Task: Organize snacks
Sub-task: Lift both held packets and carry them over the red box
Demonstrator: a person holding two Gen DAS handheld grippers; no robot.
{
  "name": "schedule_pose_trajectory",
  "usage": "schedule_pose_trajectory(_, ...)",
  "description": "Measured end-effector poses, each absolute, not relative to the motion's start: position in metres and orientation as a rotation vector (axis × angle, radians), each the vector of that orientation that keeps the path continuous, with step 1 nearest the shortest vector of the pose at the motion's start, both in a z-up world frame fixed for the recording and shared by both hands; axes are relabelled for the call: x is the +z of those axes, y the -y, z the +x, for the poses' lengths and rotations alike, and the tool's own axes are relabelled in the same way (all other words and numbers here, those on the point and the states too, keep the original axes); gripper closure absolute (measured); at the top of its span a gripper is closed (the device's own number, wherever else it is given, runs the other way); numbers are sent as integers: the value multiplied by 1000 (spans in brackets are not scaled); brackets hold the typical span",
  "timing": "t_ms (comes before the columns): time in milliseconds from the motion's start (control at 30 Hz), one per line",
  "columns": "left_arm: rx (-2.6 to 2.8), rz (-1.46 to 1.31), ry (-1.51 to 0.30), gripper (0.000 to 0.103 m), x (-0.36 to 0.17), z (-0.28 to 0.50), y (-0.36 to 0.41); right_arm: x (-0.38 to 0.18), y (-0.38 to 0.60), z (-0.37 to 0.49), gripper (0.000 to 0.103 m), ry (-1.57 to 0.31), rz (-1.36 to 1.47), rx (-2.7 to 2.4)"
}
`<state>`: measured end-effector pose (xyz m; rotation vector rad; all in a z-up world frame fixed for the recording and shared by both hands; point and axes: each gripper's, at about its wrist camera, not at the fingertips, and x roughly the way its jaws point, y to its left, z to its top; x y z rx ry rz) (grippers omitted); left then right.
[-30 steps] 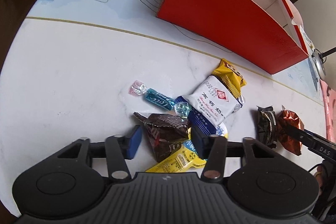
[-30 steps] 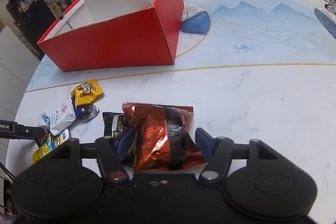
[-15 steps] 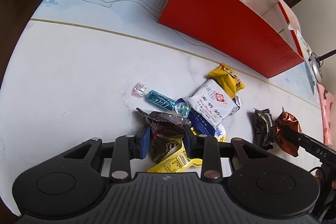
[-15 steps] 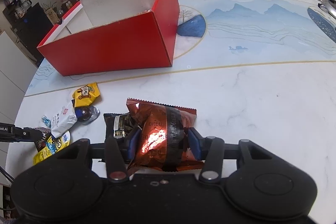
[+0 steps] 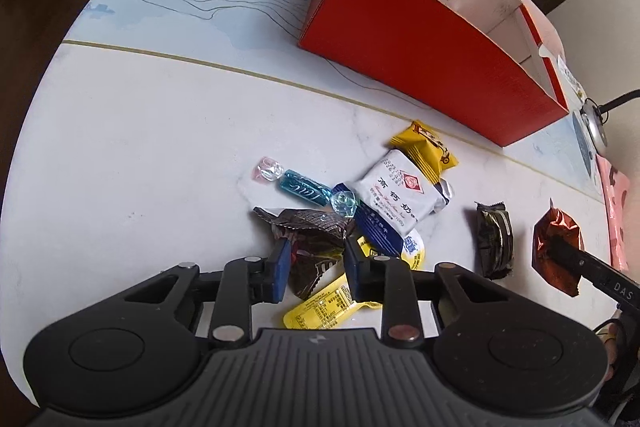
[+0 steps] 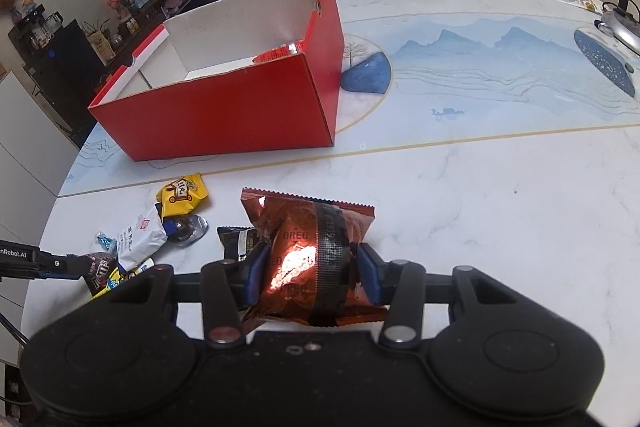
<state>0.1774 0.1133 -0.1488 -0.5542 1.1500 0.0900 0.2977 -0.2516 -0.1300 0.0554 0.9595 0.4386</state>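
Note:
A brown M&M's packet [image 5: 312, 235] lies at the near edge of a snack pile on the white marble table [image 5: 160, 147]. My left gripper [image 5: 316, 263] has its jaws closing, and both blue pads press the packet's sides. My right gripper [image 6: 312, 267] is shut on a shiny copper Oreo packet [image 6: 304, 223], which it holds just above the table. The left wrist view shows the Oreo packet [image 5: 556, 239] at far right. A red box [image 6: 224, 107] with a white inside stands open behind the snacks.
The pile holds a white packet [image 5: 396, 195], a yellow packet [image 5: 430, 151], a blue twist candy [image 5: 300, 187] and a yellow sachet [image 5: 328, 307]. A black packet [image 6: 236, 239] lies just left of the Oreo packet. A lamp base [image 6: 624, 27] sits far right.
Both grippers closed from open: the left onto the brown packet, the right onto the Oreo packet. The right gripper lifted slightly with its packet.

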Motion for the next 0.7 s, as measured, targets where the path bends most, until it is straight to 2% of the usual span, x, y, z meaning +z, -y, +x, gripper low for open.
schedule_pose_trajectory(200,89,-581,-1160,71,-151,183,-116,-131,251,295,56,-964,68,444)
schedule_pose_trajectory(267,91,-603,-1165,53,-154,186,-117,-131,251,294,56,-965,70,445)
schedule_pose_trajectory(300,100,-598,-1162,51,-155,187,-115,-131,251,294,56,-965,70,444)
schedule_pose_trajectory(600,118,-524,-1182,53,-163,197,-103,-133,253,294,56,-972,75,433)
schedule_pose_trajectory(700,124,-516,-1183,62,-164,197,-103,-134,253,294,56,-974,77,430)
